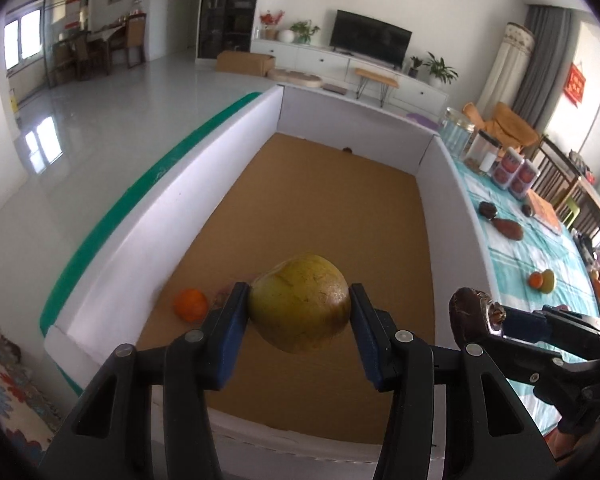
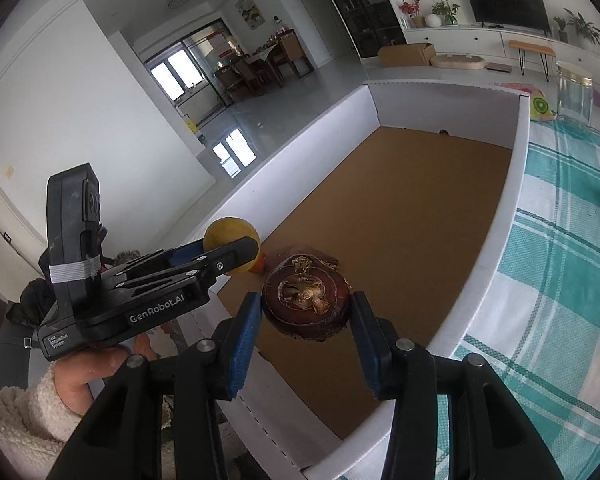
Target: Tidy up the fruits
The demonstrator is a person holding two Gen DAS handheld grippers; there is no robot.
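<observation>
Left hand-held gripper (image 1: pixel 299 312): clamped on a yellow-green mango (image 1: pixel 299 303), blue pads pressed to both its sides.
Mango: held between the fingertips, lifted above the near end of the box floor, not touching it.
Right hand-held gripper (image 2: pixel 306 309): clamped on a dark brown round fruit (image 2: pixel 306 307), pads against its two sides.
Brown fruit: between the fingertips, its dried stem end facing the camera, raised over the near end of the box.
Box (image 1: pixel 148 216): white-walled with a brown cardboard floor, stretching ahead of and below both grippers.
Orange (image 1: pixel 191 305): on the box floor, just left of the left hand-held gripper's left finger and below it, near the left wall.
Grippers together: side by side over the near end of the box, the right one off to the right of the left one, apart from it.
Table (image 2: pixel 560 240): covered in a teal-and-white checked cloth, to the right of the box.
Other fruits on the cloth: two dark ones (image 1: pixel 500 220) ahead-right of the left hand-held gripper, an orange-and-yellow pair (image 1: pixel 542 280) nearer on the right.
</observation>
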